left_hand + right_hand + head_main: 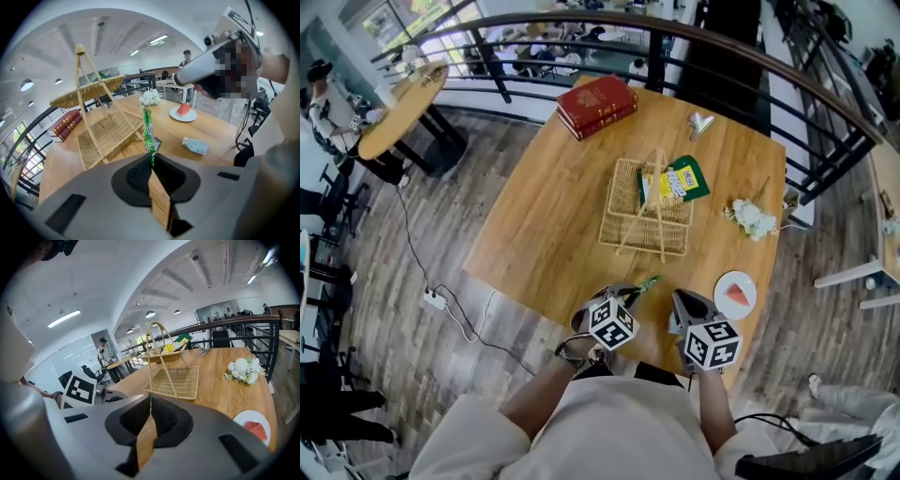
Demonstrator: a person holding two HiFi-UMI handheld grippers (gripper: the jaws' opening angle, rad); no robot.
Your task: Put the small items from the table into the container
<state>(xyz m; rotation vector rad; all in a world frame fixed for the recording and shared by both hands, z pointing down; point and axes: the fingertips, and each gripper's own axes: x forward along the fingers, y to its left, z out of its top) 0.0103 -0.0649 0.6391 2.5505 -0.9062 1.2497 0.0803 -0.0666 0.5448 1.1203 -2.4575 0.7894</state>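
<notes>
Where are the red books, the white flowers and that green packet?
Books (596,101): head view, top cover.
Flowers (755,220): head view, white blooms.
Packet (151,134): left gripper view, middle of the strip.

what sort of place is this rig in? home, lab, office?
Probably an open-plan office or café mezzanine. The wooden table stands beside a curved railing over a lower floor. Office chairs and a strip light on a high ceiling show behind.

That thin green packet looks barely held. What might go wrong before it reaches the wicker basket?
The left gripper pinches the green packet only by its end, so it may slip from the jaws or flop.
The wicker basket has handle struts rising over its trays; the long packet could snag on them and drop onto the table.
</notes>
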